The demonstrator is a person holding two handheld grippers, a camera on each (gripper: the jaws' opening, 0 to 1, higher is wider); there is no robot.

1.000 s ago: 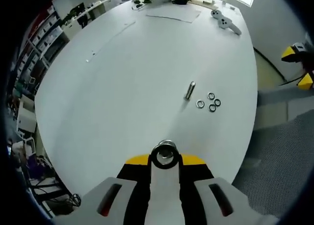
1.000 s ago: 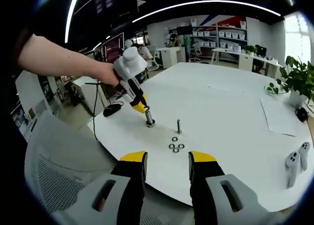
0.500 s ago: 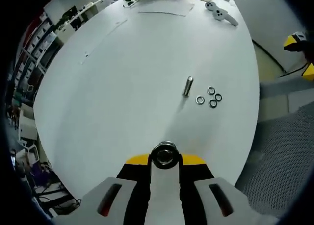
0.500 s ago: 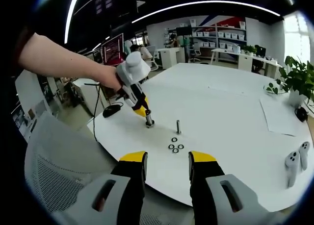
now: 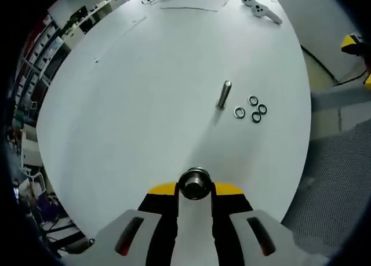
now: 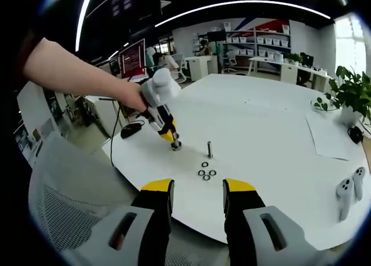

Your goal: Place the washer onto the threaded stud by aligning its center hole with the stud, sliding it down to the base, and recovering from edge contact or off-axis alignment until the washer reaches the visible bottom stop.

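Observation:
A short metal stud (image 5: 224, 94) stands upright on the white round table (image 5: 145, 104), also seen as the stud (image 6: 209, 149) in the right gripper view. Several small washers (image 5: 250, 108) lie flat in a cluster just right of it; in the right gripper view the washers (image 6: 206, 173) lie in front of the stud. My left gripper (image 5: 195, 188) is shut on a round metal piece (image 5: 195, 182). In the right gripper view a hand holds the left gripper (image 6: 171, 139) with that piece (image 6: 175, 145) down at the table surface, left of the stud. My right gripper (image 6: 197, 190) is open and holds nothing, near the table's edge.
Two white controllers (image 6: 348, 190) lie at the table's right; the same controllers (image 5: 261, 8) show at the top of the left gripper view. A sheet of paper (image 6: 330, 135) and a potted plant (image 6: 351, 92) sit further back. A grey mesh chair (image 6: 64, 208) stands by the table's near edge.
The hand has tilted the left gripper more upright and shifted it slightly toward the stud, with the metal piece kept at the table. The right gripper has not moved.

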